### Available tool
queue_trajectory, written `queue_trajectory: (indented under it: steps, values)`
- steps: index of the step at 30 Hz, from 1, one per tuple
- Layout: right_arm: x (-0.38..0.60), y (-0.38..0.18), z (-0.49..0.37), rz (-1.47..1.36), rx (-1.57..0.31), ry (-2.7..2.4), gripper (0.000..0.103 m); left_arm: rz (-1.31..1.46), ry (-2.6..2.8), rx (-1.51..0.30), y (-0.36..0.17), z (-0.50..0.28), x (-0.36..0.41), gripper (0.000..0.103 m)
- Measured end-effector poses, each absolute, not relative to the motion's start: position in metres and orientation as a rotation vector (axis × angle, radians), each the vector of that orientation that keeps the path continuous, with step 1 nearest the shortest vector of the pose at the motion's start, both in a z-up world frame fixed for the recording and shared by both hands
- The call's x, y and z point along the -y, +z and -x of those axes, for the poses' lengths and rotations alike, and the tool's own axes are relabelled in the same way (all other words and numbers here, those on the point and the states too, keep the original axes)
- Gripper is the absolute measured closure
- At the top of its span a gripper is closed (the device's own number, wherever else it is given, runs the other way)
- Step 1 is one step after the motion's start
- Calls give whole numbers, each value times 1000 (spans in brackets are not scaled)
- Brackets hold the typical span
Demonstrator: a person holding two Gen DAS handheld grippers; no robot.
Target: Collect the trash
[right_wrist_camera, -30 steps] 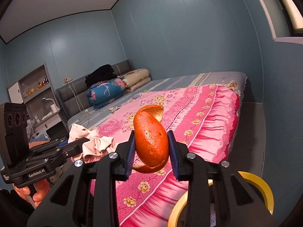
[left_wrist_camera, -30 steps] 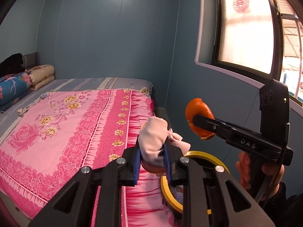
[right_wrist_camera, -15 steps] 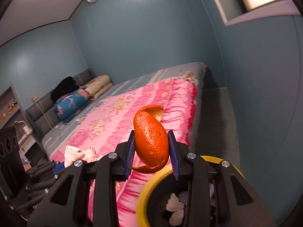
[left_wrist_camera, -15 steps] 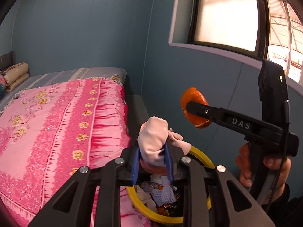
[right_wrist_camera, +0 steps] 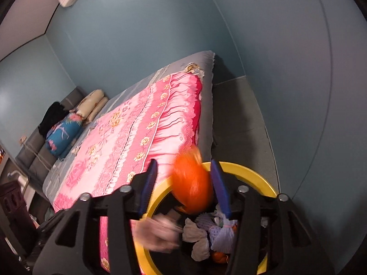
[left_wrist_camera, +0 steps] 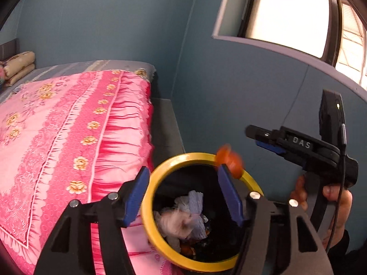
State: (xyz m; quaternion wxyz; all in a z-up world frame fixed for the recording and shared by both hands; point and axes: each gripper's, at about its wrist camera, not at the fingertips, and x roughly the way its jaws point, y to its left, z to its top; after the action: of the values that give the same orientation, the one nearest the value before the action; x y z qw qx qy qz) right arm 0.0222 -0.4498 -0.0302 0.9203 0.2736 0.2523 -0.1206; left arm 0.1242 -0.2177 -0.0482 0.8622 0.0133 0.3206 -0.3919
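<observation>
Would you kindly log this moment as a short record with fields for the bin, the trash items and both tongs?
bin: yellow-rimmed bin beside the pink bedspread, already holding tissues
orange peel: orange peel blurred, between the right tongs, over the rim
pink tissue: pink tissue blurred, dropping into the bin
left tongs: left tongs opening, nothing between the pads
right tongs: opening, releasing the peel

Window glare, perhaps motion-blurred trash

Bin (left_wrist_camera: pixel 158 178) on floor between bed (left_wrist_camera: pixel 68 137) at left and wall (left_wrist_camera: pixel 229 91) at right. Tissues (left_wrist_camera: pixel 183 220) inside bin. Peel (right_wrist_camera: pixel 192 188) above rim. Pillows (right_wrist_camera: pixel 91 104) at bed's far end.
</observation>
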Motion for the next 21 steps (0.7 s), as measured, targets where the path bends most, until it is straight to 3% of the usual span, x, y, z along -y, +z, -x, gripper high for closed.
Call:
queue_trajectory:
  steps: [3,6,14,21]
  values:
    - [450,-28,-16,-522,-494,-296,50,10,-742,-658,-41,-132,189,34]
    - [443,-26,-18,-473,-477,-299,41,28,-652,-615,-33,-133,159,28]
    - [391,-8,-36,-299,-473,-147,10,41,-418,-488,-15,-118,85,11]
    - [318,8,-47,-201,-432,-66,8,42,-292,-382,4,-85,44,8]
